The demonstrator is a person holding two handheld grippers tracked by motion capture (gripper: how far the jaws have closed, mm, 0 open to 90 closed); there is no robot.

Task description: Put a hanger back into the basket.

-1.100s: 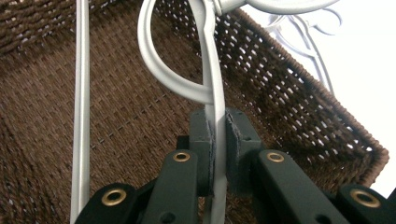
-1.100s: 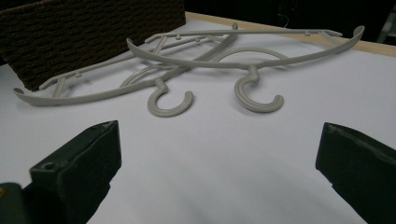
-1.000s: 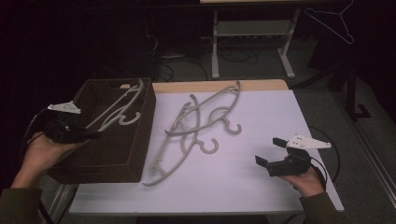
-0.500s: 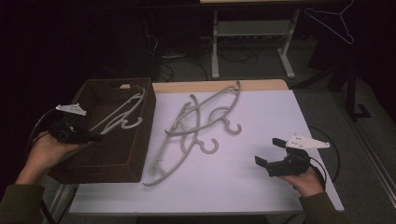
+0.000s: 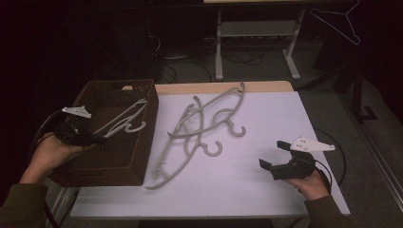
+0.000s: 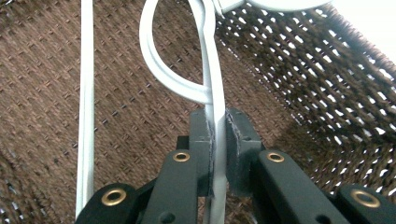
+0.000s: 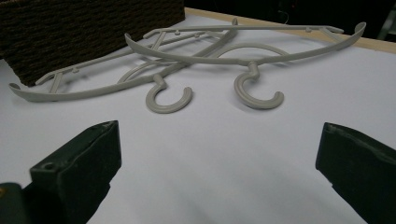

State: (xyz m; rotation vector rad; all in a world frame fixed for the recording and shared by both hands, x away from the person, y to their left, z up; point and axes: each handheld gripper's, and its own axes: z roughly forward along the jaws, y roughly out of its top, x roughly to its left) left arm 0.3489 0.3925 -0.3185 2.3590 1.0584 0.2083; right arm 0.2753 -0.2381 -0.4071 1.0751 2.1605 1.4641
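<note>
Our left gripper [image 6: 215, 140], clamped on a white hanger [image 5: 124, 119], has eased it lower into the brown wicker basket [image 5: 142, 156] at nine o'clock over the last second. We judge release is close. Our right gripper [image 5: 274, 156] rests wide open at four o'clock; two grey hangers [image 5: 199, 126] wait mid-table [image 5: 285, 114].

Dim overall in the high view, with a near-black far background and only the pale bench [image 5: 266, 142] catching light. Brighter and sharper in the left gripper view, though glare washes out the far right corner. Soft, blurred black fingers [image 7: 77, 163] close up in the right gripper view; faint shadows under the hangers [image 7: 210, 60].
</note>
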